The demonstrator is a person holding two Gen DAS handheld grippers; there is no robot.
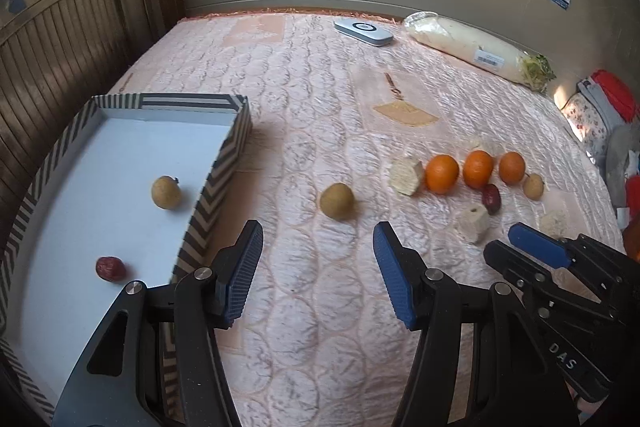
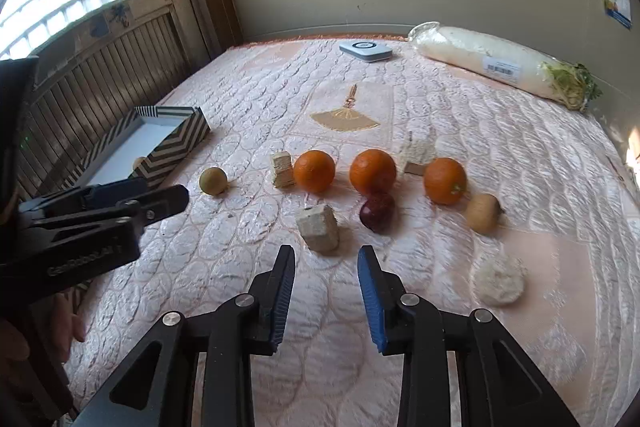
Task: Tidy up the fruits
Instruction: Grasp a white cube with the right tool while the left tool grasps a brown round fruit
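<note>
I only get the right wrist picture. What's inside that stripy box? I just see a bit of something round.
Observer: Inside the striped box lies a tan round fruit.
Operator: Just that one?
Observer: No, a small dark red fruit lies there too, nearer the camera.
Operator: Is the other grabber holding anything?
Observer: No. The left gripper is open and empty, and it points at another tan round fruit on the bed.
</note>
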